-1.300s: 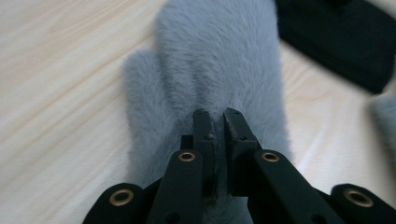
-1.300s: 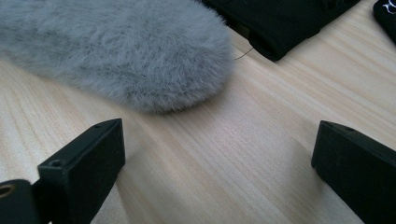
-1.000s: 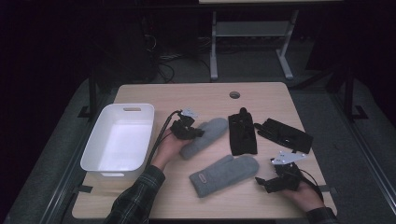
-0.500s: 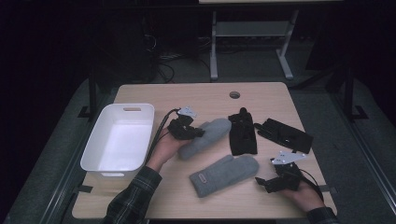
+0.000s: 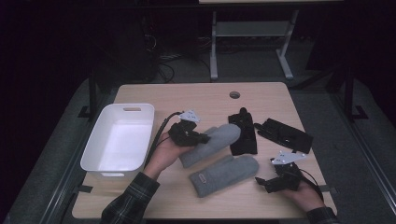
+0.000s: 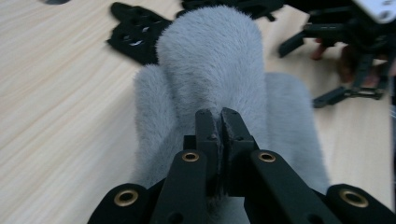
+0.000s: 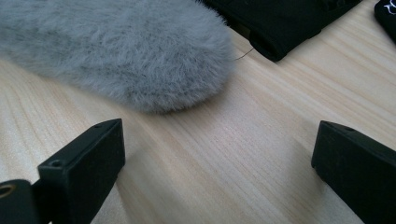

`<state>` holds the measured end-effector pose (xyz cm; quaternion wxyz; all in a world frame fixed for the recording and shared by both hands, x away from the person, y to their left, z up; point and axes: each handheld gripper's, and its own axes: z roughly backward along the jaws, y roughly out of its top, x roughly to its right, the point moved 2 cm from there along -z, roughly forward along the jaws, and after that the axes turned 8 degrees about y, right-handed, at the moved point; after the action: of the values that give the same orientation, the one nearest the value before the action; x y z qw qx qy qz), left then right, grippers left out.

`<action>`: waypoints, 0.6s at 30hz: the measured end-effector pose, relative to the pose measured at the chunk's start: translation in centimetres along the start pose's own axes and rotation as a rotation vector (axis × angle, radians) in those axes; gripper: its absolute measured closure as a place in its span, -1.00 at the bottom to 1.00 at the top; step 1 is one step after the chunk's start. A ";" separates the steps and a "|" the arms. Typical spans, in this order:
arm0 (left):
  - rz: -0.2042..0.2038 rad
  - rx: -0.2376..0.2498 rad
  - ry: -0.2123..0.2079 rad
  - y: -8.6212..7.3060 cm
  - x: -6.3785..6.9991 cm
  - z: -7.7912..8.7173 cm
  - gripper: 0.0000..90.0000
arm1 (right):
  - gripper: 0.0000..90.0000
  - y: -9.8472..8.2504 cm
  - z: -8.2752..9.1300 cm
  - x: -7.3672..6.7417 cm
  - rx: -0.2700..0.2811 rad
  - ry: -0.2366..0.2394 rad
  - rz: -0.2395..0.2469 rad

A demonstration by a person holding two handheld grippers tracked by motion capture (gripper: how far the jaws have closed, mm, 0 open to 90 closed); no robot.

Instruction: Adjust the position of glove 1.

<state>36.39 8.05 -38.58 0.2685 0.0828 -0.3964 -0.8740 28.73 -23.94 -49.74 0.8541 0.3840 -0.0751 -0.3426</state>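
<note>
Now the left gripper (image 5: 200, 137), fingers closed on the upper grey mitten (image 5: 219, 139), is lifting it slightly from the table (image 5: 196, 95) beside the white bin (image 5: 120, 112), while the right gripper (image 5: 267, 183) is waiting open near the lower mitten (image 5: 224, 175).

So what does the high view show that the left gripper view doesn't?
High view alone: the white bin at the table's left, the second grey mitten lying nearer the person, the person's left hand, and the whole light wood table.

Left gripper view alone: its own jaws closed together, pinching the fuzzy fabric of the grey mitten.

Both: that pinched mitten, the black gloves beyond it, and the right gripper off to the side.
</note>
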 end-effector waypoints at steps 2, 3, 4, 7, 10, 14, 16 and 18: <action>-0.010 -0.002 -0.006 0.1 0.4 0.0 0.93 | -0.94 0.0 0.0 0.0 0.000 0.000 0.000; -0.024 -0.003 -0.016 0.1 1.2 0.0 0.93 | -0.94 0.0 0.0 0.0 0.000 0.000 0.001; -0.024 -0.003 -0.016 0.1 1.2 0.0 0.93 | -0.94 0.0 0.0 0.0 0.000 0.000 0.001; -0.046 -0.003 -0.032 0.2 2.2 -0.1 0.93 | -0.94 0.0 0.0 0.0 0.000 0.000 0.002; -0.051 -0.012 -0.055 0.2 3.1 -0.4 0.93 | -0.94 0.0 0.0 0.0 -0.001 0.000 0.003; -0.061 -0.024 -0.082 0.1 4.0 -1.1 0.93 | -0.94 0.0 0.0 0.0 -0.001 0.001 0.003; -0.074 -0.038 -0.087 0.0 4.5 -1.5 0.93 | -0.94 0.0 0.0 0.0 0.000 0.001 0.002; -0.085 -0.051 -0.088 -0.1 5.0 -2.0 0.93 | -0.94 0.0 0.0 0.0 0.000 0.001 0.002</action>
<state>32.87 4.15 -39.71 0.2155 0.0542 -0.3815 -0.8973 28.73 -23.93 -49.73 0.8546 0.3840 -0.0750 -0.3415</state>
